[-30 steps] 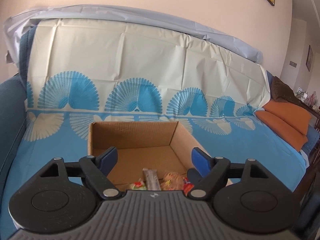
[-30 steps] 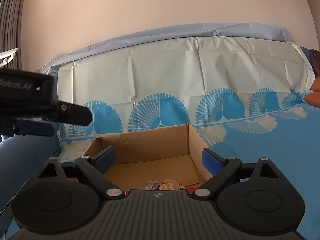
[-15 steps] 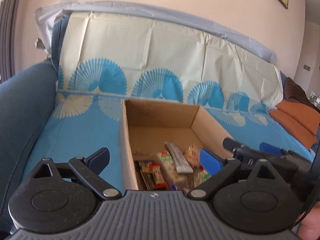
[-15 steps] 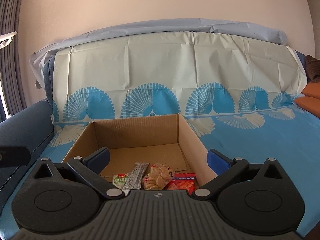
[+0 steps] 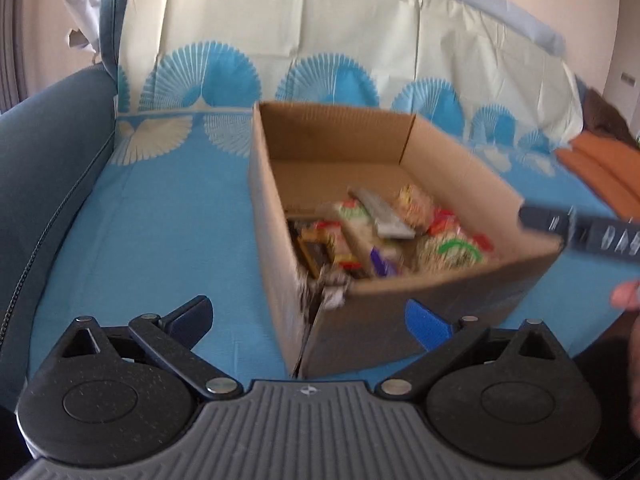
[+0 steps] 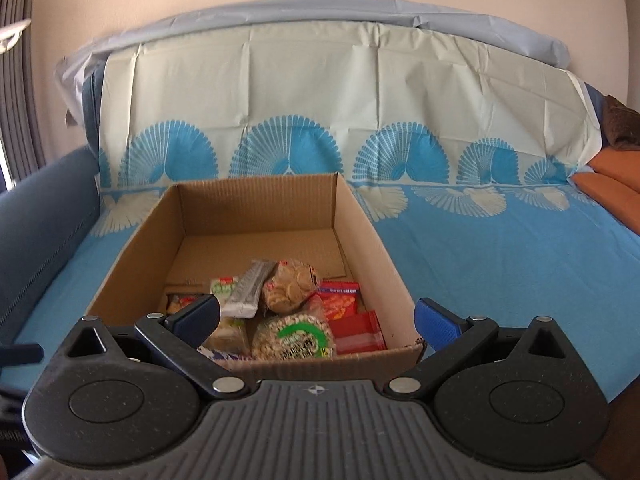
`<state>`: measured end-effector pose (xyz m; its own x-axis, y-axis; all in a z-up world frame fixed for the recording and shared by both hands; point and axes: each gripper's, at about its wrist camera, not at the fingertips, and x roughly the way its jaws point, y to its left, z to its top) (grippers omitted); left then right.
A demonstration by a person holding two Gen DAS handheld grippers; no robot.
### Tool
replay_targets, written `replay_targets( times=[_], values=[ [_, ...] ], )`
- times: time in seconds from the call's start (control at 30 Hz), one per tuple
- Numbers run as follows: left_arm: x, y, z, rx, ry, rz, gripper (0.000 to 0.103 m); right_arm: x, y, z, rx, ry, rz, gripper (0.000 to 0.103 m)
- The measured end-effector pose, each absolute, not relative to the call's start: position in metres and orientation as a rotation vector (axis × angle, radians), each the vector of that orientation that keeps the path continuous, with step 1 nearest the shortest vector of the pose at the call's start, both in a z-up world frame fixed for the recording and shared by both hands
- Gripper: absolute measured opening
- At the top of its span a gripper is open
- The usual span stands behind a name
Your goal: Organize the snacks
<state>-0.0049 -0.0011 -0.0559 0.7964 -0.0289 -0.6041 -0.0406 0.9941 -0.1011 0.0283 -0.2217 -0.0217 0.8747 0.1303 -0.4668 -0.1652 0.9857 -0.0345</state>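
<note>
Since the earlier frames both cameras are pulling back and tilting down, so the cardboard box (image 6: pixel 256 216) is now showing whole, with more snack packets visible inside it.

In the left wrist view, which is blurring with motion, the left gripper (image 5: pixel 308 320) is hanging at the bottom of the frame with its jaws spread wide and nothing between them. At the far left a dark blue sofa arm (image 5: pixel 44 152) is curving up. The box is sitting at centre on the blue patterned cover (image 5: pixel 160 220), and its near corner is looking torn. At the right edge a dark bar, probably part of the other gripper, is crossing the box rim.

In the right wrist view the right gripper (image 6: pixel 318 320) is likewise wide open and holding nothing, poised just in front of the box. The snacks (image 6: pixel 288 304) are lying heaped in the near half of the box: a silver bar, a bag of round crackers, red packets, a round green-labelled pack. The far half is showing bare cardboard.

All visible snacks are lying in the box, loosely piled rather than ordered; this fits either sorting under way or packing just done. The gripper is hiding the box's near edge, and labels are too small to read.
</note>
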Motion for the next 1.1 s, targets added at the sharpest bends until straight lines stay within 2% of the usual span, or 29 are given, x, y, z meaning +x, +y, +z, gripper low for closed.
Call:
replay_targets(
  times=[1.1],
  values=[
    [0.003, -0.006, -0.045, -0.137, 0.652, 0.049, 0.103, 0.042, -0.21, -0.031, -0.094, 0.524, 0.176, 0.102]
  ],
)
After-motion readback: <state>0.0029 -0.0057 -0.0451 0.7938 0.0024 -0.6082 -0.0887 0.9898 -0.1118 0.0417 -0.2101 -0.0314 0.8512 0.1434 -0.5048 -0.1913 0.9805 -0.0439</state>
